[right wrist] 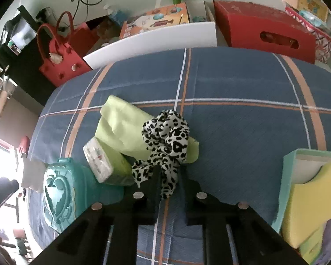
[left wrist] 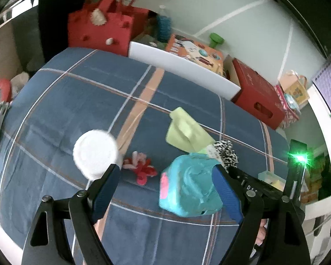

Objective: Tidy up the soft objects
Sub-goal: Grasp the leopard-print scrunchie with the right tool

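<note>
In the right wrist view my right gripper (right wrist: 166, 176) is shut on a black-and-white leopard-print scrunchie (right wrist: 165, 137), which bunches up over a light green cloth (right wrist: 121, 125). A white tissue pack (right wrist: 98, 161) and a teal soft pouch (right wrist: 59, 187) lie to its left. In the left wrist view my left gripper (left wrist: 165, 190) stands open just above the bed. The teal pouch (left wrist: 189, 190) lies between its blue pads, close to the right one and not pressed. A white round pad (left wrist: 94, 152) and a red-pink scrunchie (left wrist: 141, 167) lie ahead of the left finger.
Everything rests on a blue plaid bedspread (left wrist: 77, 88). A teal box (right wrist: 286, 176) holding a yellow sponge (right wrist: 306, 198) sits at the right. Beyond the white bed end (right wrist: 152, 37) stand a red felt bag (left wrist: 99, 28), a red carton (right wrist: 262, 26) and an orange toy box (left wrist: 194, 53).
</note>
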Available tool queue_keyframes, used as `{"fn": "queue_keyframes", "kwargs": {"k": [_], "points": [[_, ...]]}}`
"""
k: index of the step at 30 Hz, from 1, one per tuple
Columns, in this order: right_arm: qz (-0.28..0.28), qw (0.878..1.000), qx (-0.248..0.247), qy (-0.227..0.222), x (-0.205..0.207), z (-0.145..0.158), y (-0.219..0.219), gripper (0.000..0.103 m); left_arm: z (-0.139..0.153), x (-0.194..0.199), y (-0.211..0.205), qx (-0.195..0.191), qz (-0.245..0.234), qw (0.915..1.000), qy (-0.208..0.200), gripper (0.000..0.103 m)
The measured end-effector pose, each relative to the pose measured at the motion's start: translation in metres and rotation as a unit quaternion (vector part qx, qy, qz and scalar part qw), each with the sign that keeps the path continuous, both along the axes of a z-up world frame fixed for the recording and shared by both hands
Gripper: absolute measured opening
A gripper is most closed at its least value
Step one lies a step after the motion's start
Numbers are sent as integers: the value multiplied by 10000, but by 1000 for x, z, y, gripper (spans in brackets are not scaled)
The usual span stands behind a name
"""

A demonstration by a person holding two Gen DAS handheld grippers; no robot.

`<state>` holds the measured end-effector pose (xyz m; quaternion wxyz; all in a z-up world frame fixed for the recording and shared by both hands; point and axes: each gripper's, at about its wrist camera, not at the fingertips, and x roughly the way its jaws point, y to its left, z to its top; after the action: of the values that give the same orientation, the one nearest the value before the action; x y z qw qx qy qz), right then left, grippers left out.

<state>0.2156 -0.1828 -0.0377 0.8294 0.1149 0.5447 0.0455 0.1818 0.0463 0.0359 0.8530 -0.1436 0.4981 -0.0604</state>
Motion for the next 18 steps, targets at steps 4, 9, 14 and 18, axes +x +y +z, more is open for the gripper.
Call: {"fn": "queue_keyframes", "kwargs": {"k": [4,9,14,18], "points": [[53,9999,-56,-95,1,6,0,10,4,23,-13,29,-313,9994,134,86],[-14,9999,-58,-144,2,8,-6,10,5,59,-38,377,-694,9958,471,86],[-199,9992,-213,-278,2,14,-17,9,-5,91,-66,682,-1036,9891,798,86],[-368,9983,-289,-345,2,19,-27,9,-31,118,-84,916,-1225,9803,1246,86]]}}
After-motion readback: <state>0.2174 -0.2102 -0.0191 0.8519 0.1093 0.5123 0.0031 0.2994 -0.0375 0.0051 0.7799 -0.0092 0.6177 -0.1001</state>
